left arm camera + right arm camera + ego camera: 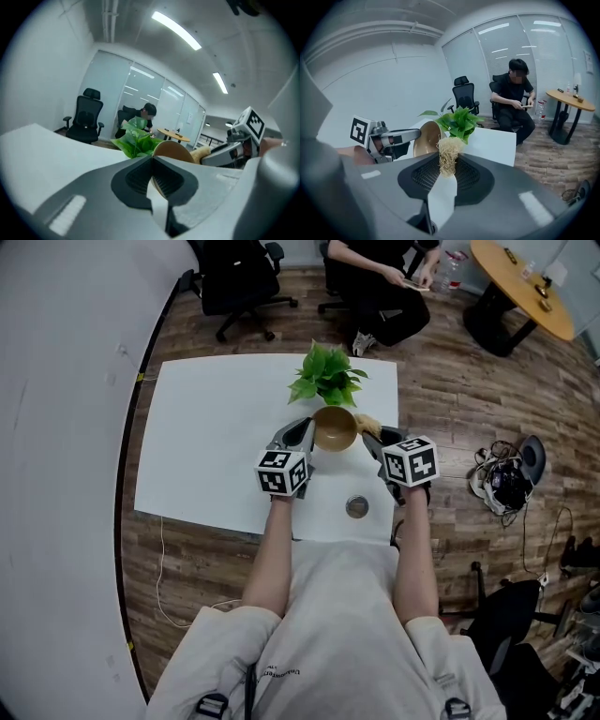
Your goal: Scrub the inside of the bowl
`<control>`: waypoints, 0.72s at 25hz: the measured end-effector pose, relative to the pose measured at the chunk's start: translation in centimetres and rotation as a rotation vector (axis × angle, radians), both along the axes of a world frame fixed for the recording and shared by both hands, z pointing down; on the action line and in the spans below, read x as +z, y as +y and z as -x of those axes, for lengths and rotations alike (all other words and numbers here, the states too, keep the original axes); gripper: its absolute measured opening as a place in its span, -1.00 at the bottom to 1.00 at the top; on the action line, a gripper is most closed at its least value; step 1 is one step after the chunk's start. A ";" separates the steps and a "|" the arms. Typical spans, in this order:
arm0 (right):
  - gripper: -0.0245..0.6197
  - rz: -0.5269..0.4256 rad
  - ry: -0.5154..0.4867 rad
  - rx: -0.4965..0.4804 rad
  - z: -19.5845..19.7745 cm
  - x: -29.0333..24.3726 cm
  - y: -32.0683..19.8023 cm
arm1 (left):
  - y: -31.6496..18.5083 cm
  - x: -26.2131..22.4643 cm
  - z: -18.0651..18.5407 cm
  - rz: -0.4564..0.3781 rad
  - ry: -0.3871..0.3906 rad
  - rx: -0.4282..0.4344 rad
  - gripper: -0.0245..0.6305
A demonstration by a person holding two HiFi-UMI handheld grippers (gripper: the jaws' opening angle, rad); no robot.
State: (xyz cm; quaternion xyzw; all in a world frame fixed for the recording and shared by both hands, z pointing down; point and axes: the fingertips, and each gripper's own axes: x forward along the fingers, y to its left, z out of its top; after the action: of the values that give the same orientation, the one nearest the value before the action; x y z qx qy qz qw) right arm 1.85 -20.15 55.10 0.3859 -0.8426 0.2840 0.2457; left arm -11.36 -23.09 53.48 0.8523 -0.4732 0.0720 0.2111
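Note:
A tan wooden bowl (335, 428) is held up over the white table (216, 446), tilted on its side. My left gripper (307, 430) is shut on the bowl's rim (161, 154), left of the bowl. My right gripper (371, 430) is shut on a straw-coloured fibre scrubber (448, 157), just right of the bowl (425, 138). In the head view the scrubber (367, 423) sits beside the bowl's right edge. The bowl's opening faces the right gripper.
A green potted plant (326, 374) stands right behind the bowl. A small round metal object (357, 507) lies on the table near the front edge. A seated person (380, 282), office chairs (236, 282) and a round wooden table (521, 287) are beyond.

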 end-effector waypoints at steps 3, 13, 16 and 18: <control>-0.60 0.014 -0.007 -0.017 0.4 0.3 0.4 | -0.3 0.4 1.0 0.063 0.123 -0.058 -0.91; -0.60 0.079 0.009 -0.110 2.8 2.7 2.5 | -0.8 1.6 1.1 0.178 0.273 -0.146 -0.91; -0.60 0.095 -0.009 -0.131 3.4 3.1 3.1 | -0.8 1.7 0.8 0.196 0.314 -0.160 -0.91; -0.60 0.100 -0.005 -0.149 4.0 3.5 3.5 | -0.8 1.7 0.3 0.209 0.339 -0.158 -0.91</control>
State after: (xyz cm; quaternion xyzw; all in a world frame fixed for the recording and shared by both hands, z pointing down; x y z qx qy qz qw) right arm -2.10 -16.62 58.58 0.3087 -0.8543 0.3078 0.2831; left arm -11.66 -23.89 55.18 0.7860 -0.4862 -0.0404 0.3797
